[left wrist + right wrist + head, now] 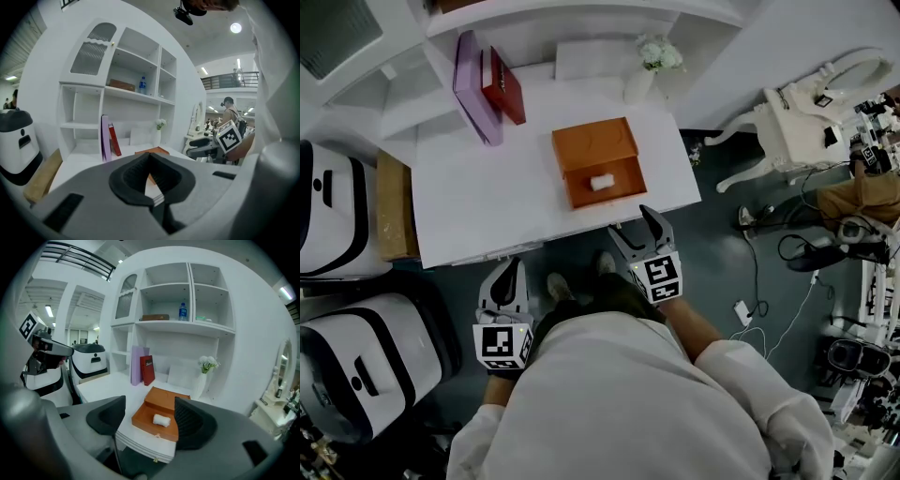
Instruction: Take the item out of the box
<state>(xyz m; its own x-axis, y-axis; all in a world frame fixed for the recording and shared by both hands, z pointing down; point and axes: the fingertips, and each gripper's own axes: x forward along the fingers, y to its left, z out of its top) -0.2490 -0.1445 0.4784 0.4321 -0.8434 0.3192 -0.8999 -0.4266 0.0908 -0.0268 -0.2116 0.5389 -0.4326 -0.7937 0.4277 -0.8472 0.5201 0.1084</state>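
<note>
An open orange box (594, 148) lies on the white desk (487, 202), its lid folded back. A small white item (601, 183) rests in the near tray; it also shows in the right gripper view, item (162, 419) inside box (164, 405). My right gripper (632, 223) hangs just off the desk's front edge, below the box, open and holding nothing (150, 417). Lower left, beside the person's body, my left gripper (510, 272) is below the desk edge; its jaws meet, shut on nothing (150, 157). Behind its jaws, the box (154, 151) peeks out.
A purple book (476, 89) and a red book (504, 86) lean at the desk's back left. A vase of white flowers (652, 61) stands at back right. White machines (337, 211) and a cardboard slab (392, 206) flank the left; a white chair (797, 117) and cables are right.
</note>
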